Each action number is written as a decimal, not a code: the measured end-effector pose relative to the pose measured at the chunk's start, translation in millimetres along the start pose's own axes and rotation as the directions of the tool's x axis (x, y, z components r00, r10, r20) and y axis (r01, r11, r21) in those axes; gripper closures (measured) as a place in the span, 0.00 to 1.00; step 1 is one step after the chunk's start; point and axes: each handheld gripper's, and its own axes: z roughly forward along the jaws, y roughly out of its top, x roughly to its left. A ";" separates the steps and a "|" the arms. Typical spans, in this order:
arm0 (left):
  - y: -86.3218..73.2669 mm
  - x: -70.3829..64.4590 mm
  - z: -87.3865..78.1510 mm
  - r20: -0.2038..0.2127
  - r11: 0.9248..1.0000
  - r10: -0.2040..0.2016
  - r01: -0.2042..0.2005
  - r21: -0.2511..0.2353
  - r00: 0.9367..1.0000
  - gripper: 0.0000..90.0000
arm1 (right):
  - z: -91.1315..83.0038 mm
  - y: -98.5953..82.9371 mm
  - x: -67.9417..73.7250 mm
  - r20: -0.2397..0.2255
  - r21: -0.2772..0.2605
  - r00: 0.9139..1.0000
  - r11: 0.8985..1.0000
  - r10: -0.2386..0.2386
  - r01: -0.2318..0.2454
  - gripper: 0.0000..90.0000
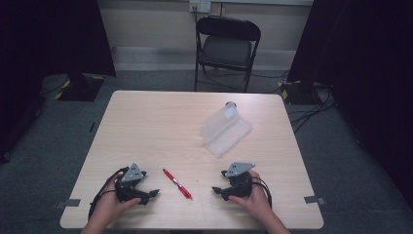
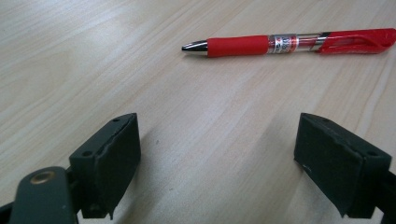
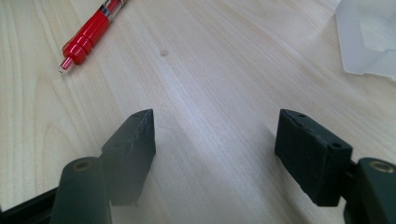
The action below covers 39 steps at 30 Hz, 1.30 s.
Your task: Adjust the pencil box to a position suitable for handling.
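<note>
A red pen [image 1: 177, 184] lies flat on the wooden table [image 1: 146, 126] between my two grippers. My left gripper [image 1: 152, 194] rests on the table left of the pen, open, jaws wide apart with nothing between them. In the left gripper view the pen [image 2: 289, 43] lies across the top, metal tip pointing left, beyond the gripper [image 2: 219, 158]. My right gripper [image 1: 216, 190] rests right of the pen, open and empty. In the right gripper view [image 3: 215, 149] the pen's clicker end [image 3: 88, 32] shows at upper left.
A translucent plastic case [image 1: 226, 129] lies open on the table's far right part; its corner [image 3: 369, 37] shows in the right gripper view. A black folding chair [image 1: 226, 46] stands beyond the table. Cables run over the floor at right.
</note>
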 end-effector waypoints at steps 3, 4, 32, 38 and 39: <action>0.0 -0.1 0.0 0.000 1.000 -0.001 0.001 -0.001 1.000 0.16 | 0.5 0.5 -0.1 0.001 0.002 1.000 1.000 0.003 -0.003 0.30; 0.0 0.0 0.0 0.000 1.000 0.000 0.000 0.000 1.000 0.16 | 0.7 0.6 -0.6 -0.002 0.001 1.000 1.000 0.001 -0.001 0.30; 0.1 -0.2 0.2 -0.001 1.000 -0.002 0.002 -0.002 1.000 0.16 | -14.5 3.0 -64.0 0.121 0.036 0.990 0.996 0.079 -0.084 0.31; 0.0 -0.3 0.2 -0.002 1.000 -0.003 0.003 -0.003 1.000 0.16 | -3.3 19.1 -68.1 0.104 0.027 0.992 0.997 0.075 -0.078 0.33; 0.0 -0.3 0.2 -0.002 1.000 -0.003 0.003 -0.003 1.000 0.16 | -1.5 22.0 -69.2 0.105 0.026 0.992 0.997 0.069 -0.073 0.34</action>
